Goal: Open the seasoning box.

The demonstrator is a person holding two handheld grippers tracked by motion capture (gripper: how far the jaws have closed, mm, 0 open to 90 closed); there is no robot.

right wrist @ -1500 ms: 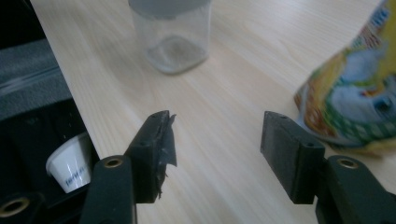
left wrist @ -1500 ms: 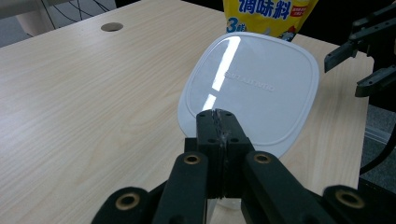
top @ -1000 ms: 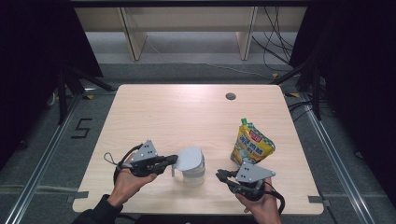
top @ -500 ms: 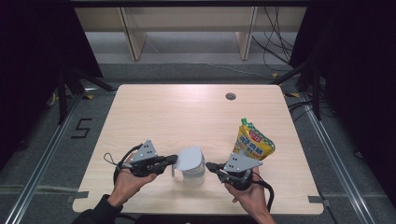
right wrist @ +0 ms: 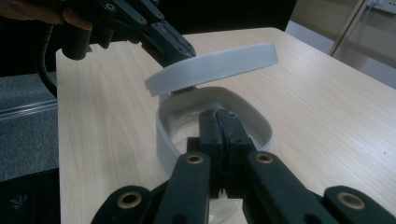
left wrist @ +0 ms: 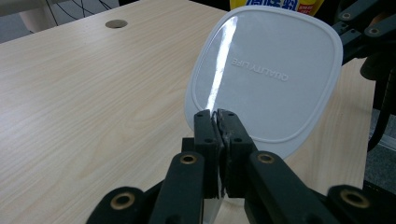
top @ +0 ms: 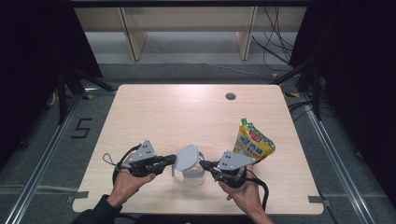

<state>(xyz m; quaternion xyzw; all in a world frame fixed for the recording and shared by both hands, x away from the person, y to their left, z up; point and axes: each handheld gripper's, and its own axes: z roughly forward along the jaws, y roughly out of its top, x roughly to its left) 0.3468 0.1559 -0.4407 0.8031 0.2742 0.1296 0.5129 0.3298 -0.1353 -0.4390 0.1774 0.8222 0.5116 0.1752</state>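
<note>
We see the bench (top: 159, 112), wood-topped, with a yellow pouch (top: 254, 144) standing near its right front. The clear container (top: 192, 171) sits front centre. Its white lid (left wrist: 266, 74) is tilted up, clamped at the rim by our left hand-held gripper (left wrist: 217, 116). Our right hand-held gripper (right wrist: 223, 116) is pinched on the container's near wall

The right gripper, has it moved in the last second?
Yes. In the high view the right gripper has slid left, away from the yellow pouch, up to the clear container, and is shut on its rim.
</note>
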